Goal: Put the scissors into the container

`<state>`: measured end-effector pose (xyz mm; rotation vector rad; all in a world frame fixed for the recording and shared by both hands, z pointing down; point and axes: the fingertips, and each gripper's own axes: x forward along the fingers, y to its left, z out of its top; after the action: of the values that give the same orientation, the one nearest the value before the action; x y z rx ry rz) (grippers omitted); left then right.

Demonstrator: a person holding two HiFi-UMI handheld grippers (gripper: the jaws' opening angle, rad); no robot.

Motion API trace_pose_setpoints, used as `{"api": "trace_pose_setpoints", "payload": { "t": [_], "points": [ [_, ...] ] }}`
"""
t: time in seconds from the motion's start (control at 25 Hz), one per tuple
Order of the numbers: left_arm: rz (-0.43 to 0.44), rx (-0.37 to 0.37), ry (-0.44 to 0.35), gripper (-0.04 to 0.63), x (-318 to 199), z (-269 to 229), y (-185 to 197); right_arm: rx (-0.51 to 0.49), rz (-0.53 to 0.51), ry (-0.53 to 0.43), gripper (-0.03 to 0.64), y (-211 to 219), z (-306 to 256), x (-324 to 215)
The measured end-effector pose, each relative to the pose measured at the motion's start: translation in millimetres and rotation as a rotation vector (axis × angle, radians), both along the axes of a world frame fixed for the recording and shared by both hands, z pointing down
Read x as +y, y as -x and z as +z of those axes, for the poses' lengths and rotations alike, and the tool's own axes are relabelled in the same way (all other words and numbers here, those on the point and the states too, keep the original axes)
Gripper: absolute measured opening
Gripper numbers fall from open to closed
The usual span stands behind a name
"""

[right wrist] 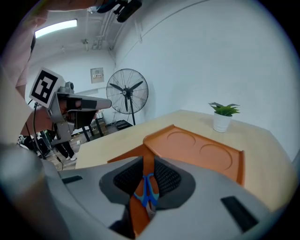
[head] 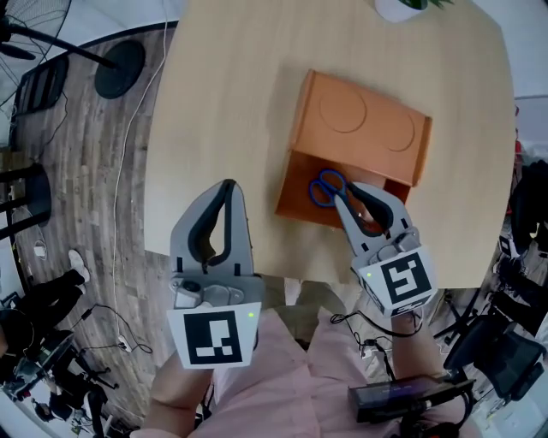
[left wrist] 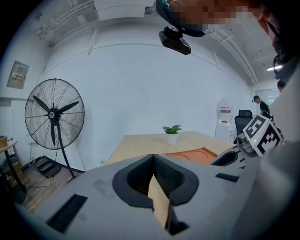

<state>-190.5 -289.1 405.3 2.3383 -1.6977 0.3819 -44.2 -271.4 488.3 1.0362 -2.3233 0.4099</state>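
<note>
Surface (head: 223,128) carries orange container (head: 360,120). Left tool (head: 227,185) pinched together, empty. Right tool (head: 347,195) narrowed onto scissors (head: 328,186) at the blades — handles down in the open compartment. Light, rigid, slick steel; best gripped near pivot.

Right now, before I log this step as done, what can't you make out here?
Blades of the scissors: head view, covered by the right hand-held gripper.
Whether they touch the container floor: hidden under it too.
The plant: head view, cut off by the top edge.
Container's inside: left gripper view, blocked by the left hand-held gripper.
</note>
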Motion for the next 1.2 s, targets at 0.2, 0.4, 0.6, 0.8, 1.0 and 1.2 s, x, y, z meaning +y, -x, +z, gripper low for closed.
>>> {"api": "trace_pose_setpoints", "payload": {
  "t": [0.2, 0.4, 0.6, 0.8, 1.0, 1.2],
  "points": [
    [0.032, 0.004, -0.077, 0.005, 19, -35, -25, -0.078, 0.075, -0.126, 0.063, -19, -54, 10],
    [0.069, 0.021, -0.158, 0.005, 46, -77, -69, -0.163, 0.205, -0.295, 0.01, -60, -120, 31],
    [0.112, 0.045, -0.241, 0.005, 80, -125, -115, -0.185, 0.28, -0.434, 0.002, -98, -179, 69],
    [0.145, 0.013, -0.339, 0.005, 106, -169, -150, -0.168, 0.332, -0.534, 0.001, -131, -217, 103],
    [0.163, 0.002, -0.385, 0.005, 132, -190, -177, -0.189, 0.352, -0.595, 0.001, -158, -242, 127],
    [0.171, -0.008, -0.42, 0.005, 151, -205, -194, -0.201, 0.343, -0.632, 0.0, -169, -257, 146]
  ]
}}
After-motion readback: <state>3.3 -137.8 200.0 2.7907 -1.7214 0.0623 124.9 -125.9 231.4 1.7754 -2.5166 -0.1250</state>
